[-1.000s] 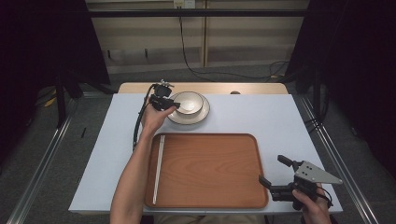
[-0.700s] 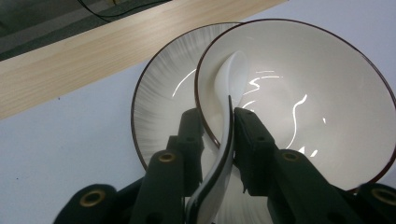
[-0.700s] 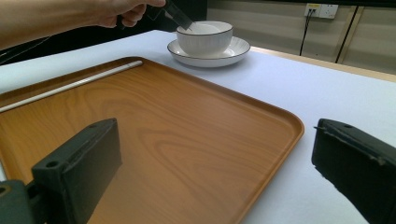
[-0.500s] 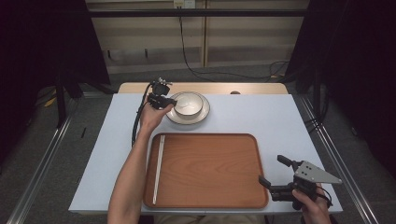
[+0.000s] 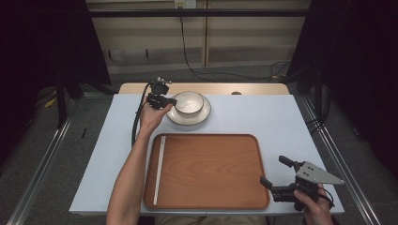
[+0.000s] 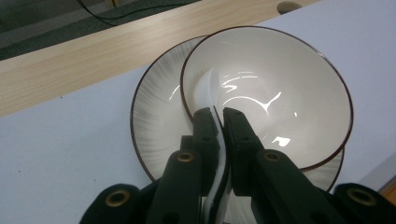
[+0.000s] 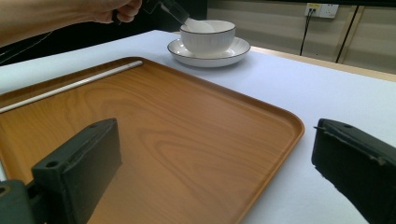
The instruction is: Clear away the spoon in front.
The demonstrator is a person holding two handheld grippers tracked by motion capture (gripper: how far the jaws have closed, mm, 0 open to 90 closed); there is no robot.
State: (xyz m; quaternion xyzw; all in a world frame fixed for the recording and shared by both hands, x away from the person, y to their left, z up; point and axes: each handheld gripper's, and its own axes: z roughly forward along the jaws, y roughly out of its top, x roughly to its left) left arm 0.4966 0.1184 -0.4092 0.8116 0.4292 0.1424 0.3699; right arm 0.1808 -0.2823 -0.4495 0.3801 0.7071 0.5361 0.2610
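the left gripper [image 6: 219, 116] pinches a white spoon [image 6: 205, 86] between its narrow jaws. the spoon's scoop end lies inside the bowl [image 6: 280, 84], and its long handle runs back toward the hand. the bowl sits on a plate [image 6: 154, 116] beyond the tray [image 5: 211, 168]. the right gripper [image 5: 274, 173], jaws wide and holding nothing, hangs by the tray's near right corner, far from the bowl.

No legible text, label, brand mark, number or sign is found in any view. The bowl [image 6: 266, 93], the plate [image 6: 156, 121] under it, the wooden tray [image 5: 209, 171] and the table [image 5: 263, 117] surface carry no readable markings. The black gripper jaws and the grey plate on the right gripper [image 5: 274, 176] show no lettering that can be made out.
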